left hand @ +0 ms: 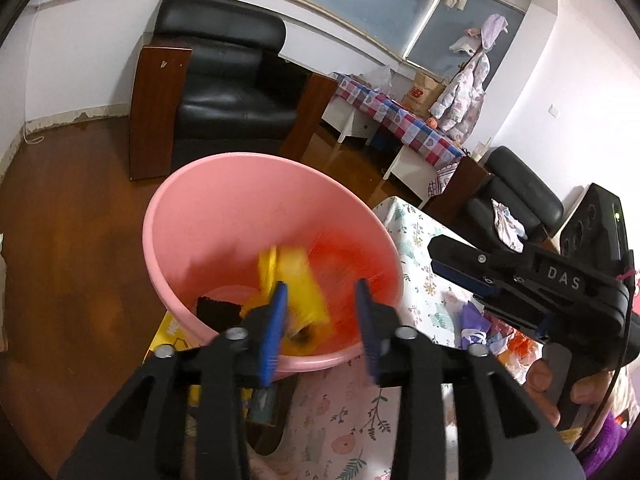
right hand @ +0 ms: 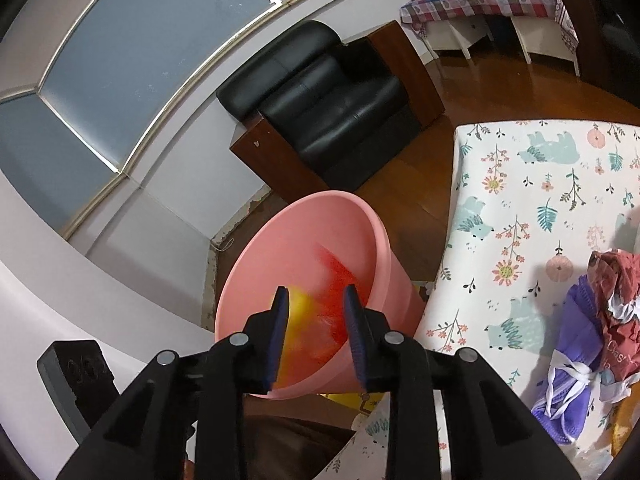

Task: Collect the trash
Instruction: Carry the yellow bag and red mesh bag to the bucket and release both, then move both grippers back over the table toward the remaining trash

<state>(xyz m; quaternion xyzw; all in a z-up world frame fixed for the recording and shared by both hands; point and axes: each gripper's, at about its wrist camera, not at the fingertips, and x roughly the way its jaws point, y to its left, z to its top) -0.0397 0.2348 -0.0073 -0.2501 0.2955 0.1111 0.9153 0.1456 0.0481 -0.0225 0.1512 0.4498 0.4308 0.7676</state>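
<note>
Left wrist view: left gripper point(left hand: 322, 300) over pink bucket point(left hand: 224, 200), jaws apart, gripping nothing; blurred yellow wrapper point(left hand: 298, 276) and red wrapper point(left hand: 344, 264) inside bucket.

Right wrist view: right gripper point(right hand: 316, 312) above same bucket, jaws partly apart, empty; more crumpled trash point(right hand: 592, 344) on floral tablecloth point(right hand: 520, 184).

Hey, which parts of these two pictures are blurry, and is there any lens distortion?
Left wrist view: the yellow wrapper in the pink bucket is smeared by motion, while the armchair is sharp. Right wrist view: the yellow and red trash in the bucket is also smeared. Both views: fisheye bending curves the window frame, with dark corners.
</note>
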